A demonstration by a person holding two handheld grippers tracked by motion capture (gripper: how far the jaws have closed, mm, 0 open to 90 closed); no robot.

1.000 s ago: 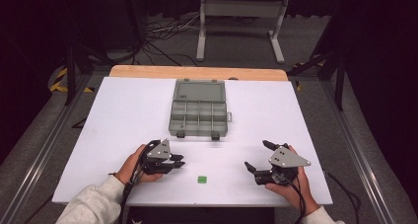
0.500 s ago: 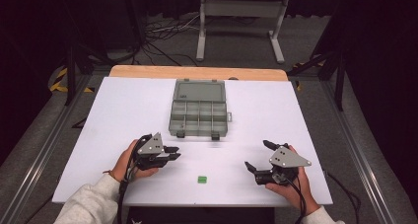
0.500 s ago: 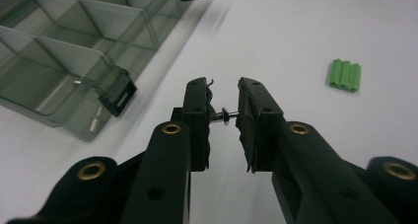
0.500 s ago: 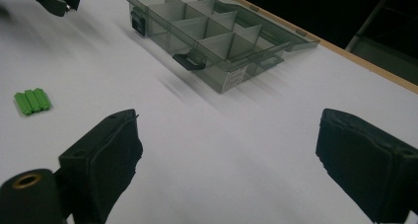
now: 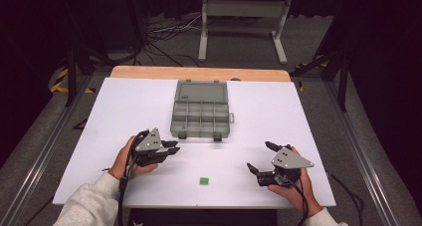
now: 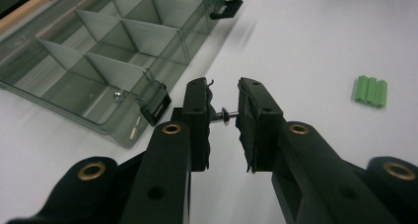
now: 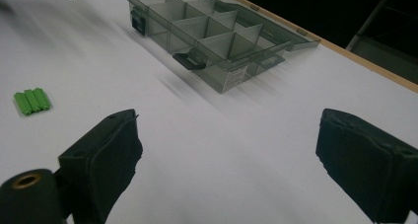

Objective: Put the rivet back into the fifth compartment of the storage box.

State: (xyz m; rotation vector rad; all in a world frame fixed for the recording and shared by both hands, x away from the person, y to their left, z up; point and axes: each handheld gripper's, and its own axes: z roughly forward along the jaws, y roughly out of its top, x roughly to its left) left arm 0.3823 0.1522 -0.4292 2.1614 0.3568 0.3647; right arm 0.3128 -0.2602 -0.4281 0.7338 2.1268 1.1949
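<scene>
My left gripper [image 5: 173, 148] hangs just above the white table [image 5: 124, 111], near the front left corner of the open grey organizer box [image 5: 201, 109]. In the left gripper view its jaws [image 6: 224, 93] are shut on a small metal screw [image 6: 225, 116] that lies crosswise between the pads. The box [image 6: 98, 61] is just ahead and to the left of them. My right gripper [image 5: 260, 156] rests at the front right with its jaws wide apart [image 7: 231, 150] and nothing between them. A small green ribbed piece [image 5: 203, 181] lies on the table between the two hands.
The box has several divided compartments [image 7: 217, 31], its lid folded back, and black latches [image 6: 153, 105] at the front. A small metal part [image 6: 117, 93] lies in its nearest compartment. The green piece [image 6: 370, 91] lies right of the left jaws. The table's wooden far edge [image 5: 199, 72] runs behind the box.
My left gripper has lifted a little off the table and drifted slightly left, with its jaws still closed. The right hand and the green piece have not moved.
</scene>
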